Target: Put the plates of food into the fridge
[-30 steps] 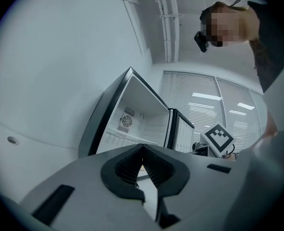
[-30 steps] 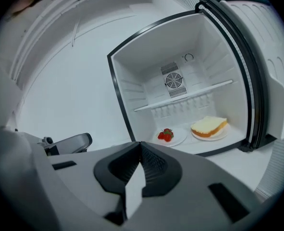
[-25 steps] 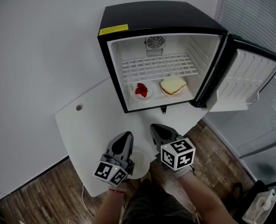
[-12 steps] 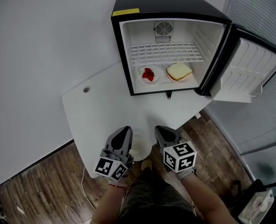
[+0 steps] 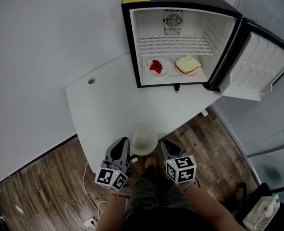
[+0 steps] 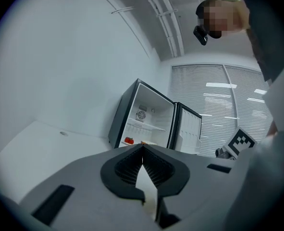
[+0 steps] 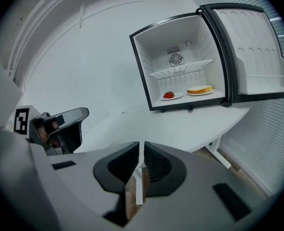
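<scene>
The black mini fridge (image 5: 132,37) stands open on the white table (image 5: 103,109). On its floor, under the wire shelf, sit a plate of strawberries (image 5: 157,67) and a plate with a sandwich (image 5: 188,65). Both plates also show in the right gripper view, strawberries (image 7: 169,96) left of the sandwich (image 7: 200,90). My left gripper (image 5: 122,143) and right gripper (image 5: 165,143) hang side by side at the table's near edge, far from the fridge. Each is shut with nothing between its jaws, as the left gripper view (image 6: 142,150) and right gripper view (image 7: 141,150) show.
A white empty dish (image 5: 144,139) lies at the table's near edge, between and just ahead of the grippers. The fridge door (image 5: 262,66) swings out to the right. Wood floor with cables (image 5: 84,211) lies below, and a wall bounds the left.
Both grippers have drawn back toward the person, off the table's near edge. The white dish now lies ahead of them. The fridge sits farther off.
</scene>
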`<state>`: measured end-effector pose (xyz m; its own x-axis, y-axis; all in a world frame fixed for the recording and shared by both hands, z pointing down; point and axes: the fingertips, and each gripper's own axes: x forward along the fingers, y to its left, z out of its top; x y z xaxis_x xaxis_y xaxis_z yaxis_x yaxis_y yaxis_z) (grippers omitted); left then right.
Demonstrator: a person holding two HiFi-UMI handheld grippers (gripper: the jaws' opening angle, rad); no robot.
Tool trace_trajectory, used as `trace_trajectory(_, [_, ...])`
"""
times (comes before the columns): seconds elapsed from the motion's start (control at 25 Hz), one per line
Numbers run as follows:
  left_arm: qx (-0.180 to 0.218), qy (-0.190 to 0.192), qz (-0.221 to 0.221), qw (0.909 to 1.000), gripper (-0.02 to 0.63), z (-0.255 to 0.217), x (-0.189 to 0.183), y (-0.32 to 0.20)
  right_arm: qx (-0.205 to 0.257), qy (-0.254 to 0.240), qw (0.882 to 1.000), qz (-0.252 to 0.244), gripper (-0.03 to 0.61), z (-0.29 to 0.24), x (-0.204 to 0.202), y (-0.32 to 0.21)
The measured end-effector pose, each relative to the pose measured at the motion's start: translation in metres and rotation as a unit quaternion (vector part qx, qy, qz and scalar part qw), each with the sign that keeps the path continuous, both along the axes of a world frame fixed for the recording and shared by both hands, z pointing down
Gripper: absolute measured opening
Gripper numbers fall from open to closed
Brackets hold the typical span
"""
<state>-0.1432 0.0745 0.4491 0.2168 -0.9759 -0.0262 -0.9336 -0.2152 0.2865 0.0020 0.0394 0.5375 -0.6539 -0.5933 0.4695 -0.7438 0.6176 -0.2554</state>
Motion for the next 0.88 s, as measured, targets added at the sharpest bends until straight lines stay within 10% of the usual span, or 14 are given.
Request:
trace_trajectory(0.32, [-0.025, 0.018, -0.013, 0.9995, 0.008, 0.047, -0.002, 0.029, -0.149, -0.081, 0.985, 0.037, 0.101, 0.050, -0.012, 0.032])
trace_trajectory(0.88, [-0.052, 0.029, -0.026, 0.9979, 0.008, 0.072, -0.010, 0.044, -0.271, -0.207, 0.936, 0.089, 0.107, 0.074, -0.040, 0.029])
